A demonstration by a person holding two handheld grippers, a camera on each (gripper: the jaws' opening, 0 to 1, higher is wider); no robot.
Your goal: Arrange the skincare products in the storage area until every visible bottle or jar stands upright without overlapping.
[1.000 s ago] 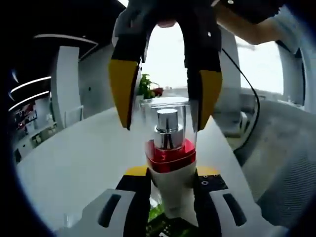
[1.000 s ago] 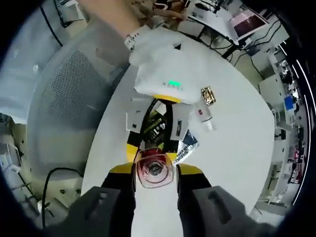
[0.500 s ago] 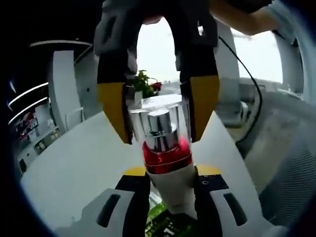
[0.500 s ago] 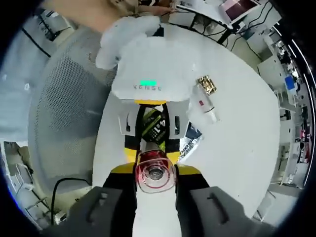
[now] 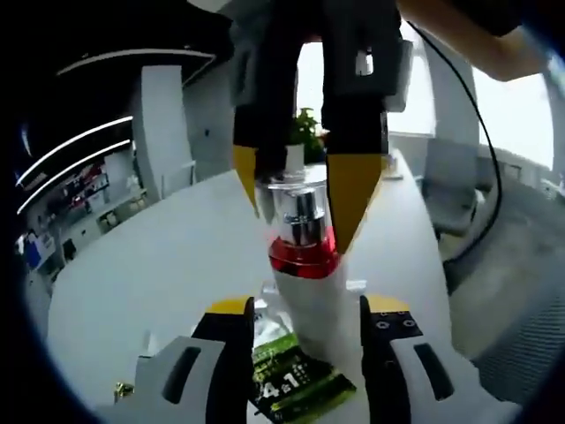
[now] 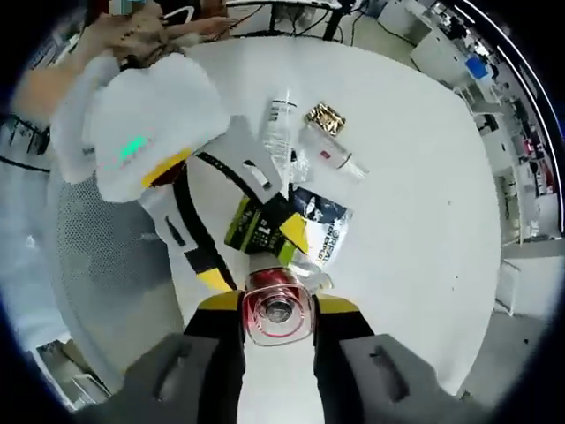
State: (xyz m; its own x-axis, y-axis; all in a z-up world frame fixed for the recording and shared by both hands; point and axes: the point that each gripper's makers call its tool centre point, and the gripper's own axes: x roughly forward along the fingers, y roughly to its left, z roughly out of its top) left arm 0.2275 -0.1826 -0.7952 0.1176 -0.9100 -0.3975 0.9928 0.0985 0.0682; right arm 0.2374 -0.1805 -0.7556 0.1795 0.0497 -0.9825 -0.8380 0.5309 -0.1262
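The pump bottle (image 5: pixel 305 265), white with a red collar, silver pump and clear cap, stands between both grippers above the white table (image 5: pixel 159 265). The right gripper (image 6: pixel 277 309) has its jaws clamped on the cap from above. The left gripper (image 5: pixel 305 322) has its jaws apart beside the white body. Green sachet (image 5: pixel 296 380) and dark sachet (image 6: pixel 322 225) lie beneath; small tube (image 6: pixel 331 159), gold item (image 6: pixel 325 118) and clear packet (image 6: pixel 281 124) lie toward the table's middle.

Bright window backlight, perhaps overexposed; white table (image 6: pixel 415 177) glares, fisheye edges bend.

White round table (image 6: pixel 424 203); potted plant (image 5: pixel 305 141) at far edge; mesh chair (image 6: pixel 106 274) beside.
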